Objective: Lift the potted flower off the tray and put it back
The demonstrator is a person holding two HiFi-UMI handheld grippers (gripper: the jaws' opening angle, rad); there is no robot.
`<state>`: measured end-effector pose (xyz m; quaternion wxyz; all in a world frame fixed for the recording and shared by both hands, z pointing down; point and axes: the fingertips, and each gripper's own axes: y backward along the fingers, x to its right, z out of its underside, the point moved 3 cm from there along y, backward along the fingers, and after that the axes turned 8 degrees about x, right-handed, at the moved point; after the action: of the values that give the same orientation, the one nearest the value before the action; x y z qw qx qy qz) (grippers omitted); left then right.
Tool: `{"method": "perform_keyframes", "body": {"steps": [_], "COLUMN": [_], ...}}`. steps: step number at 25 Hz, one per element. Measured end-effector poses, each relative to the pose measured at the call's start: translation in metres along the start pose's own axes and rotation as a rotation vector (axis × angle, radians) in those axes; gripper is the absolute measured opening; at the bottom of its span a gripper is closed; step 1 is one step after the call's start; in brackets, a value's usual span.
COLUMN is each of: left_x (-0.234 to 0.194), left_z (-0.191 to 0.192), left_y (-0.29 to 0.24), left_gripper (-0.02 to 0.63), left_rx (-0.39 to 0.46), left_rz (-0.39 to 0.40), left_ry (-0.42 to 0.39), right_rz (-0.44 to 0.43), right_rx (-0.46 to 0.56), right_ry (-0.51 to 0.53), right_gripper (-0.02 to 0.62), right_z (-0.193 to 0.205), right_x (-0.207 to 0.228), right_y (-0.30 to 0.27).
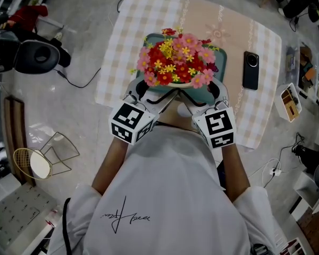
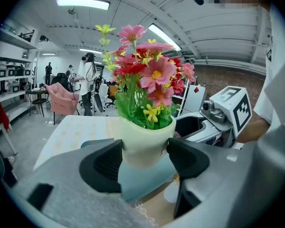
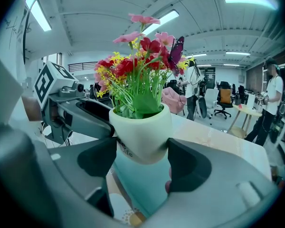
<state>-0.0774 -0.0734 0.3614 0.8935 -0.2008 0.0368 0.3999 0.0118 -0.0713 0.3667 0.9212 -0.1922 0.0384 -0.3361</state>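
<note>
1. A table under a checked cloth carries a teal tray. A black phone lies flat well to the right of the tray.
2. On the floor to the left, a black cable trails beside the table. Nearer the person stands a gold wire frame with a pale round disc.
3. The gripper views look out into an open room with a pink chair and a standing person.
4. The potted flower sits over the tray. From the head view its red, pink and yellow blooms hide the cream pot and much of the tray. A purple butterfly ornament sits among the blooms.
5. In both gripper views the pot's rounded base shows with teal tray surface below it, so the pot appears raised off the tray.
6. The left gripper is clamped on the pot, its dark pads pressed against the pot's lower sides.
7. The right gripper grasps the same pot from the opposite side, pads touching it low down.
8. Both grippers reach forward from the person's chest and converge under the blooms. Their marker cubes face up and the forearms angle inward. Each gripper shows in the other's view.
</note>
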Motion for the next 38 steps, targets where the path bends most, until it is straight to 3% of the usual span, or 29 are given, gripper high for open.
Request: {"method": "perform_keyframes", "body": {"steps": [22, 38], "left_x": [-0.043, -0.039], "left_z": [0.006, 0.006], "left_y": [-0.013, -0.055], "left_gripper": [0.304, 0.302], "left_rx": [-0.053, -0.112], "left_rz": [0.028, 0.176], "left_ry": [-0.018, -0.066], "right_rz": [0.020, 0.147], "right_rx": [-0.039, -0.062], "right_ry": [-0.031, -0.087], "right_gripper": [0.347, 0.339], "right_z": [0.005, 0.021], "right_x": [0.007, 0.037], "right_y": [-0.043, -0.035]}}
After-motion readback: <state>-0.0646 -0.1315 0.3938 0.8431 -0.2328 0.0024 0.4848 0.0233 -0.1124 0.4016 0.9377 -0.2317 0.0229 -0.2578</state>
